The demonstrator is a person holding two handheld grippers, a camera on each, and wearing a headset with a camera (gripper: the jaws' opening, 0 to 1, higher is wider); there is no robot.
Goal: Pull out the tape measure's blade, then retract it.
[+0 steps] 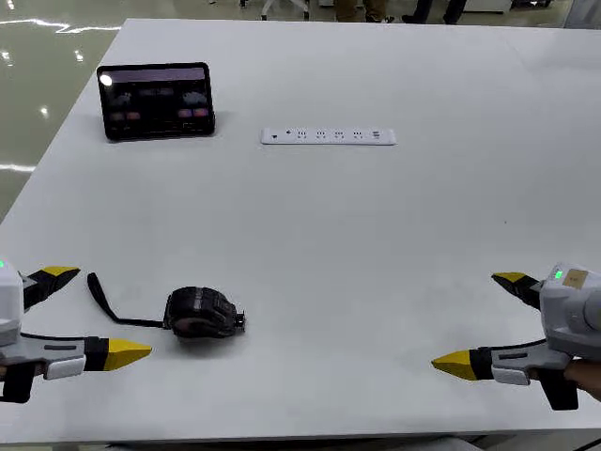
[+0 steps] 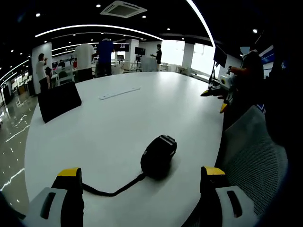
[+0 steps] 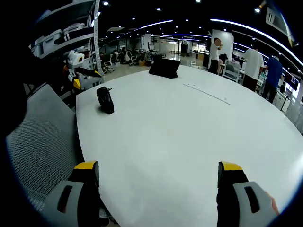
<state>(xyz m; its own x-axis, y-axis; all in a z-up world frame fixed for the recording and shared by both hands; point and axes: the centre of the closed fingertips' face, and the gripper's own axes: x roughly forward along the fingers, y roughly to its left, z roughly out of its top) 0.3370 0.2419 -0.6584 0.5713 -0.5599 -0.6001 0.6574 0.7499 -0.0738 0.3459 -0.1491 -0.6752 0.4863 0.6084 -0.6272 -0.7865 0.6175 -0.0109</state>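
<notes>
Right now my left gripper (image 1: 111,312) has its jaws spread wide and holding nothing. The tape measure (image 1: 202,313) lies on the white table (image 1: 376,235) just ahead of them, its black strap (image 1: 103,299) trailing back between the jaw tips. My right gripper (image 1: 465,319) hangs well apart, jaws equally wide and empty. A tablet (image 1: 156,100) and a power strip (image 1: 328,136) rest farther off.

One tape measure (image 1: 202,313), one tablet (image 1: 157,101), one power strip (image 1: 328,136).
</notes>
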